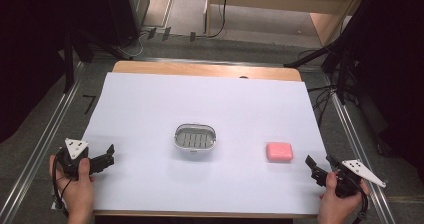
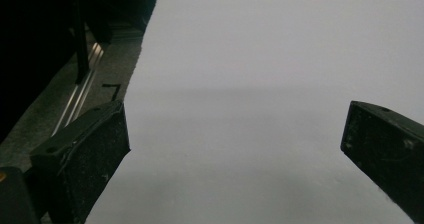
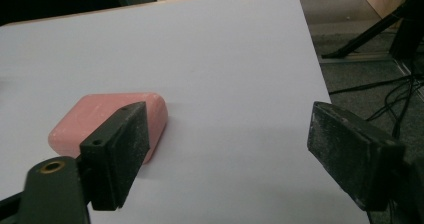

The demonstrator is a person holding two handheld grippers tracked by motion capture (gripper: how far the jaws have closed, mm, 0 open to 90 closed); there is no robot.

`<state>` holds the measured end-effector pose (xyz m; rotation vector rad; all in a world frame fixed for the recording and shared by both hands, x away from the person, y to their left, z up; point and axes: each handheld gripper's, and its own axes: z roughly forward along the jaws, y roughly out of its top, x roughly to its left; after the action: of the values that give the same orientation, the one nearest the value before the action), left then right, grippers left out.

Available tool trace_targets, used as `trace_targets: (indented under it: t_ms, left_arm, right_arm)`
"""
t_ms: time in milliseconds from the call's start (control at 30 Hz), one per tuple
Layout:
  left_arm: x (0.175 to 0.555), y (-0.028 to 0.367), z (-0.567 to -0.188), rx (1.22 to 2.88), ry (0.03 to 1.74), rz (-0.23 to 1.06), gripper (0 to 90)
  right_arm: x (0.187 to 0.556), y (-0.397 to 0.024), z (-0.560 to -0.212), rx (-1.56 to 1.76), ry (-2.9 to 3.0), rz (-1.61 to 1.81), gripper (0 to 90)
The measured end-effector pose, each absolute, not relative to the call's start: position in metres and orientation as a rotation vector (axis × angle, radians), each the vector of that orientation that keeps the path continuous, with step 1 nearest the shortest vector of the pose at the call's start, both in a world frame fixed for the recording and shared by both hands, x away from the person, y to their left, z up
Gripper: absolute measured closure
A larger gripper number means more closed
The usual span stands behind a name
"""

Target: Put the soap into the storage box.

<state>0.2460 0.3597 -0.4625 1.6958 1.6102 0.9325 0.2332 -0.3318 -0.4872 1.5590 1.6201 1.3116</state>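
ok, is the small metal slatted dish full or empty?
Empty: the small metal slatted dish shows bare slats, and the pink rounded soap bar lies apart on the white sheet.

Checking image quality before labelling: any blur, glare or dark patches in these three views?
High view: soft overall, white sheet evenly lit, surroundings dark. Left gripper view: jaws near and blurry, a faint shadow band across the sheet, upper left corner black. Right gripper view: pink soap fairly sharp, left jaw overlapping it; no glare.

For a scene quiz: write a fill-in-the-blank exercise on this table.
1. The soap bar is ___ in colour.
2. The soap dish lies to the ___ of the soap bar in the high view.
3. The right tongs stand ___, holding nothing.

Missing words: pink; left; open
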Motion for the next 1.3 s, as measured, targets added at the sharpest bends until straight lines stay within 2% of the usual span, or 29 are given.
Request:
trace_targets:
  t_ms: [133, 233, 433, 467, 667, 967, 1300]
  left_arm:
    - [0.245, 0.359, -0.463, 1.696, 1.594, 0.931, 0.0]
    - [0.245, 0.357, -0.463, 1.719, 1.575, 0.938, 0.0]
    - [0.244, 0.357, -0.463, 1.706, 1.561, 0.923, 0.0]
    - [0.244, 0.357, -0.463, 1.707, 1.562, 0.926, 0.0]
    - [0.244, 0.357, -0.463, 1.711, 1.557, 0.924, 0.0]
    - [0.244, 0.357, -0.463, 1.722, 1.549, 0.91, 0.0]
    - [0.245, 0.357, -0.463, 1.722, 1.547, 0.907, 0.0]
  right_arm:
    - [0.232, -0.335, -0.487, 1.526, 1.635, 1.39, 29.1]
    - [0.231, -0.341, -0.488, 1.49, 1.664, 1.496, 26.7]
    - [0.235, -0.344, -0.484, 1.502, 1.783, 1.49, 20.2]
    - [0.239, -0.343, -0.481, 1.452, 1.883, 1.466, 13.6]
    - [0.255, -0.334, -0.468, 1.367, 2.119, 1.303, 15.6]
    - [0.282, -0.31, -0.454, 0.994, 2.471, 1.049, 14.3]
    - [0.309, -0.279, -0.444, 0.75, 2.659, 0.85, 15.1]
